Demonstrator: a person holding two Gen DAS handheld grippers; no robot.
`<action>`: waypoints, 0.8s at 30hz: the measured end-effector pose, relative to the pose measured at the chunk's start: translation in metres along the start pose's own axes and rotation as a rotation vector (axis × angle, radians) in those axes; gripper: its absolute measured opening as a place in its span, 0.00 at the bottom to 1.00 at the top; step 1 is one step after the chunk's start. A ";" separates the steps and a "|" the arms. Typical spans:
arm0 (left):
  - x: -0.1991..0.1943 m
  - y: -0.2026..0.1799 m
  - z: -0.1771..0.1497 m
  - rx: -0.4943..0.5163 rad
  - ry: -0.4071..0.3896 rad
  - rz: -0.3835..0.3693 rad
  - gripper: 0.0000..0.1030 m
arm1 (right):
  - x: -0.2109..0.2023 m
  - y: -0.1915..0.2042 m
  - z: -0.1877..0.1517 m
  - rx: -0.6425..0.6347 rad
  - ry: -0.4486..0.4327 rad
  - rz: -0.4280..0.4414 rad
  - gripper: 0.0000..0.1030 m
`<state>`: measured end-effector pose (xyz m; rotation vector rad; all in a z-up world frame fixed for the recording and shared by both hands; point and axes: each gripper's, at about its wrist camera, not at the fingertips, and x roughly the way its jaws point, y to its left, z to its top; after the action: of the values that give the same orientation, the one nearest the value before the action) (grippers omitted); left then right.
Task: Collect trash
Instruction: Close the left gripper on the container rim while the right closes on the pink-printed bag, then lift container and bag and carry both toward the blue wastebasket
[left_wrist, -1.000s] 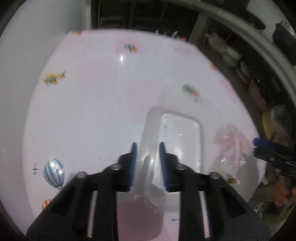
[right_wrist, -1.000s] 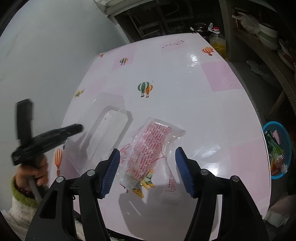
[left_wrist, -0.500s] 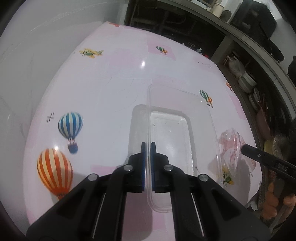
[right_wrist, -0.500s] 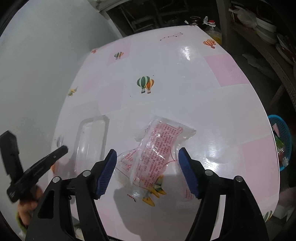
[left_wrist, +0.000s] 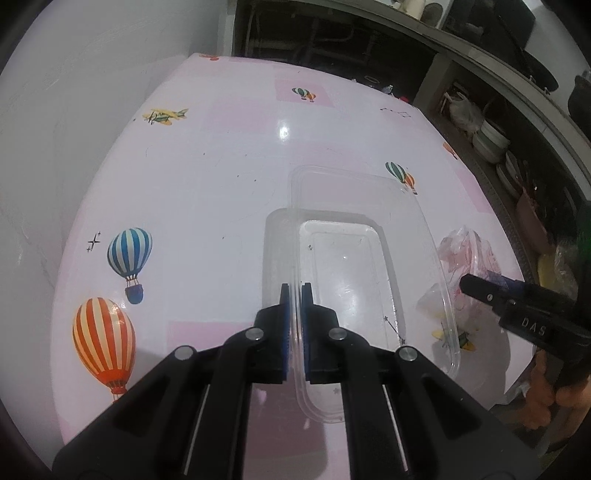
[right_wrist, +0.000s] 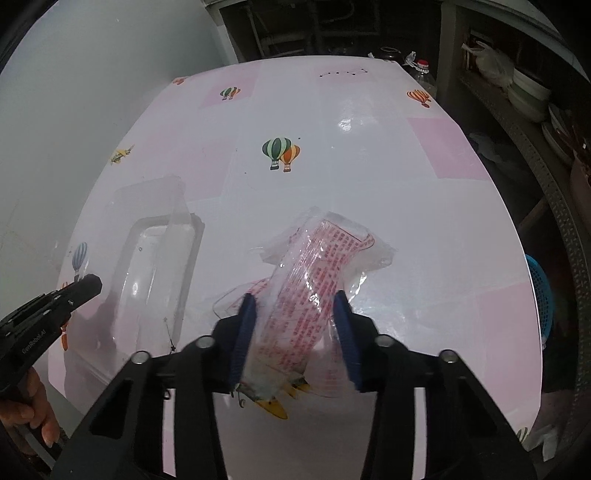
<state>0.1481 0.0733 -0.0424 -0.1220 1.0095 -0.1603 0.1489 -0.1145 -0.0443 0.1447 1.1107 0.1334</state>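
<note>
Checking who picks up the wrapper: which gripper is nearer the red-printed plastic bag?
Right. The right gripper has its open fingers either side of the red-printed plastic bag; the left gripper is off beside it, shut on the clear plastic container.

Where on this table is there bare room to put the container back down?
Bare tabletop runs from the yellow plane print to the clear container that the left gripper pinches. Also bare: the far side beyond the printed plastic bag, around the green-and-orange balloon print. Crowded: the near edge, where the right gripper straddles the bag.
</note>
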 end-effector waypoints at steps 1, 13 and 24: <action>-0.001 -0.001 0.000 0.005 -0.003 0.001 0.04 | 0.000 -0.001 0.000 0.003 0.001 0.006 0.33; -0.018 -0.021 -0.001 0.086 -0.066 0.022 0.03 | -0.013 -0.013 -0.001 0.051 -0.019 0.044 0.19; -0.031 -0.030 0.000 0.106 -0.103 0.019 0.02 | -0.035 -0.029 0.003 0.091 -0.081 0.035 0.18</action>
<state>0.1296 0.0494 -0.0113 -0.0236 0.8973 -0.1884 0.1369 -0.1493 -0.0171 0.2493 1.0342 0.1076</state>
